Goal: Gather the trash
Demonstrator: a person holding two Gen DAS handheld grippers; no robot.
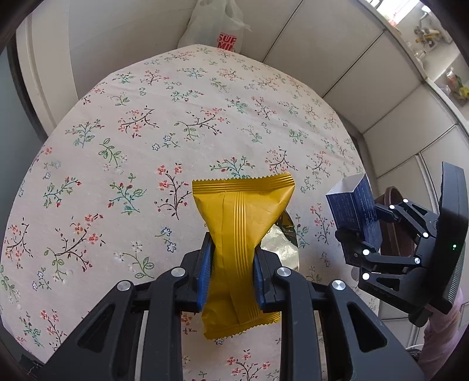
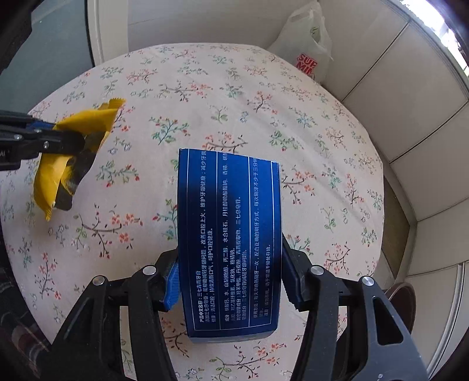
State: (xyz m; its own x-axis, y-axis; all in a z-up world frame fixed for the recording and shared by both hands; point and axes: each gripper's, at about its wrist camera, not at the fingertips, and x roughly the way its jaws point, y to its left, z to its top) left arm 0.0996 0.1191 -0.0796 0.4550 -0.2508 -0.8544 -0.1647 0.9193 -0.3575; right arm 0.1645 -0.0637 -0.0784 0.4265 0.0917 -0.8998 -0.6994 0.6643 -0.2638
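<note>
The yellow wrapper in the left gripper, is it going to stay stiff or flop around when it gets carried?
Probably floppy: the yellow wrapper is pinched into a narrow waist where the left gripper squeezes it, and both ends fan out. It looks flat and creased, so likely light and empty. In the right wrist view its lower end droops, so it may swing when moved.

one yellow wrapper (image 1: 243,222), one blue carton (image 2: 230,243), one plastic bag (image 1: 217,26)
</note>
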